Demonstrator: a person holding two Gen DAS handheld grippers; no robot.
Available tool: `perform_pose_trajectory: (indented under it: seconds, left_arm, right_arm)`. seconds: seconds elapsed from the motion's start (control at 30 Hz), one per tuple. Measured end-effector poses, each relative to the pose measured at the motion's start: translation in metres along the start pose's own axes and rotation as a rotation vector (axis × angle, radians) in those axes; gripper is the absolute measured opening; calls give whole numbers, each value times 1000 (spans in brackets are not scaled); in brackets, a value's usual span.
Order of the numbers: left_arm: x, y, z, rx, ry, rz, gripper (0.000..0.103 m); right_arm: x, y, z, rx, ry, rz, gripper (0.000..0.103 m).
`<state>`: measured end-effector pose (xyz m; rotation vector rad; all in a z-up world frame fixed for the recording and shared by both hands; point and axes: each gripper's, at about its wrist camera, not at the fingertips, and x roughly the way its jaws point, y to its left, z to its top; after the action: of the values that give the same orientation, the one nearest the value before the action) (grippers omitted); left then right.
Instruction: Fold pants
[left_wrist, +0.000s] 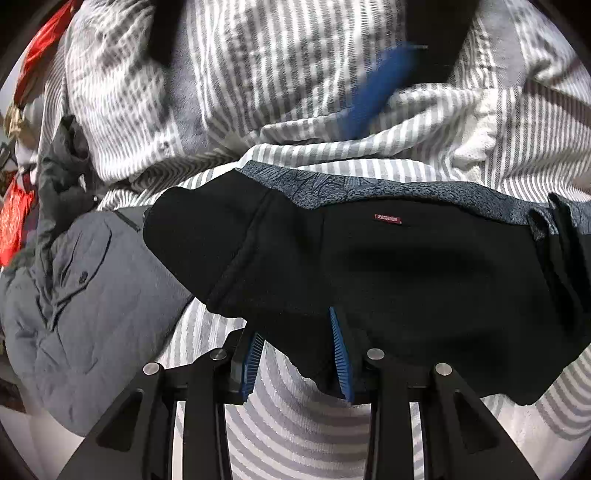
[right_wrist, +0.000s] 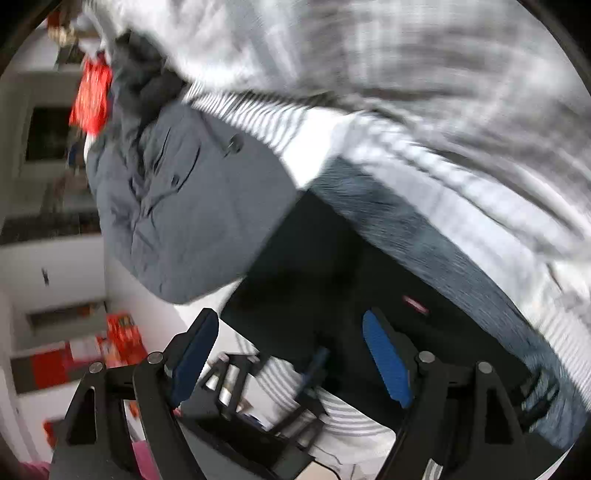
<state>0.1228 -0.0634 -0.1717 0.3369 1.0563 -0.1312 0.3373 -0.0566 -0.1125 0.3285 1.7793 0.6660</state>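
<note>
The black pants (left_wrist: 388, 266), with a grey patterned band (left_wrist: 369, 188) and a small red label (left_wrist: 388, 218), lie folded on the striped bedding (left_wrist: 295, 424). My left gripper (left_wrist: 295, 339) is open, its blue pads (left_wrist: 341, 354) at the near edge of the pants, the fabric draped over them. In the blurred right wrist view my right gripper (right_wrist: 291, 354) is open above the pants (right_wrist: 332, 295). The left gripper (right_wrist: 258, 398) shows below it. A blurred blue pad of the right gripper (left_wrist: 380, 85) shows high in the left wrist view.
A grey garment (left_wrist: 81, 295) lies bunched left of the pants; it also shows in the right wrist view (right_wrist: 184, 206). A striped, checked quilt (left_wrist: 258, 74) is piled behind. Red items (left_wrist: 14, 225) sit at far left. Shelves with red boxes (right_wrist: 74, 354) stand beside the bed.
</note>
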Motion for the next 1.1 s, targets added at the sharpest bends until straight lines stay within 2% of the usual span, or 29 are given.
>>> perform_pose_trajectory:
  seconds: [0.2,0.33,0.4,0.43,0.47,0.53,0.67,0.8,0.9,1.1]
  left_arm:
    - [-1,-9,1,73,-21,20,36]
    - [-3,-15,2,107,-31,33,36]
    - [-3,-13,3,87,-21,24,36]
    - [-2,-11,4,69,-10,12,36]
    - [-2,-10,5,59,-7,2,36]
    - [-7,-12,7,58,-22,-7,36]
    - [-21,-21,15,55,-52,-25,36]
    - [-45,-37,25,81,-106,-33,36]
    - [-64,-49,36,101,-143,-48,36]
    - [-109,-94,54,169,-217,-107,36]
  right_arm:
    - [51,33,28,-92,188,-103,84]
    - [76,34,28,-135,293,-172,84]
    - [79,34,23,-167,298,-210,61]
    - [77,32,22,-165,282,-206,37]
    - [72,28,22,-142,261,-184,26]
    - [59,16,18,-104,205,-135,20]
    - [25,-1,-4,-92,85,-54,18]
    - [-10,-25,-24,-18,-20,56,18]
    - [-41,-46,-50,40,-121,151,18]
    - [-99,-88,-105,110,-285,256,18]
